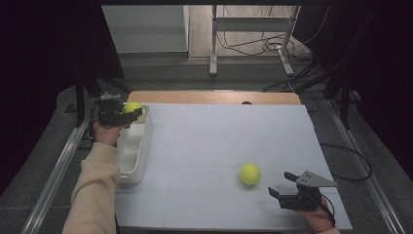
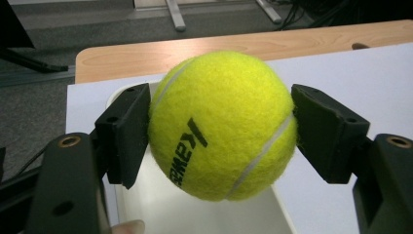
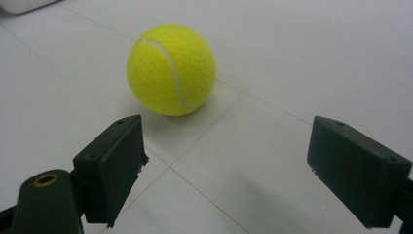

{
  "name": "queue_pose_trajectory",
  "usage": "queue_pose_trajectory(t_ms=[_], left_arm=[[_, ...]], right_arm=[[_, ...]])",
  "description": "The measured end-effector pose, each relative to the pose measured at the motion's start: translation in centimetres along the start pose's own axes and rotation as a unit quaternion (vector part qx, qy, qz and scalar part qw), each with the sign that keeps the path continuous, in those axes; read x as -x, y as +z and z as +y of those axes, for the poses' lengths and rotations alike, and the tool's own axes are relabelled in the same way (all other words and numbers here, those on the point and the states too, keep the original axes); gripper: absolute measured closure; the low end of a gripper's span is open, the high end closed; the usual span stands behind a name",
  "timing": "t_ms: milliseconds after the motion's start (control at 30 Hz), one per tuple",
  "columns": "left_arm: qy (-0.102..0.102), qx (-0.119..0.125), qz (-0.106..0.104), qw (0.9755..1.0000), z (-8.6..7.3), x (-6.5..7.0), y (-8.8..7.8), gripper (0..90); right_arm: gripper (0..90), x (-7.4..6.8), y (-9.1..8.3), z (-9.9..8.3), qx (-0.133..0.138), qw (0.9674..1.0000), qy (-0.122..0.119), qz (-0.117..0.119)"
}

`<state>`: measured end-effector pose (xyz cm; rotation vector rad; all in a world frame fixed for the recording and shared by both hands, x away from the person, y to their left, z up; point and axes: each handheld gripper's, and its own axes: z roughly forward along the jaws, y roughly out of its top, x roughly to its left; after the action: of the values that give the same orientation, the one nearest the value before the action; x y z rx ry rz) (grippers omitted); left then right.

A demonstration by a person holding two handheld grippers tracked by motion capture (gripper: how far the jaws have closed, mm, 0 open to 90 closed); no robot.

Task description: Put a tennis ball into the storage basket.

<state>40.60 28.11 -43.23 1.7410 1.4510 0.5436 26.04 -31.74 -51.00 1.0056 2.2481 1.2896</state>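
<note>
I'm holding one tennis ball (image 2: 221,126) in the left gripper (image 1: 117,113), jaws clamped on it over the white bin (image 1: 132,151) at upper left, apparently for dropping in. My right gripper (image 1: 288,187), jaws spread, is facing the second tennis ball (image 1: 250,174) lying on the surface (image 1: 219,136) at lower right.

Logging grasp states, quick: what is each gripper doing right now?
Left gripper: shut on a tennis ball, above the white bin.
Right gripper: open, holding nothing.

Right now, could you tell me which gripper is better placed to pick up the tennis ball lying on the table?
Right: the right gripper is open beside the loose ball; the left gripper holds another ball.
</note>
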Motion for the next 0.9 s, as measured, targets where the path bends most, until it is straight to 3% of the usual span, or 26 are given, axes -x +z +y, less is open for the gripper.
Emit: queue_pose_trajectory(t_ms=[267, 533, 767, 900], left_arm=[[0.016, -0.031, 0.013, 0.9993, 0.6, 0.1, 1.1, 27.1], [0.012, -0.052, 0.015, 0.9984, 0.4, -0.1, 2.1, 27.1], [0.021, -0.072, 0.016, 0.9970, 0.2, 0.1, 2.6, 27.0], [0.015, -0.075, 0.015, 0.9969, 0.0, 0.1, 2.9, 27.0]], right_arm=[[14.4, 0.0, 0.0, 0.0, -0.001, 1.0000, 0.000, -0.001], [14.4, 0.0, 0.0, 0.0, -0.002, 1.0000, 0.000, -0.001], [14.5, 0.0, 0.0, 0.0, -0.002, 1.0000, 0.000, -0.001], [14.5, 0.0, 0.0, 0.0, -0.003, 1.0000, 0.000, -0.001]])
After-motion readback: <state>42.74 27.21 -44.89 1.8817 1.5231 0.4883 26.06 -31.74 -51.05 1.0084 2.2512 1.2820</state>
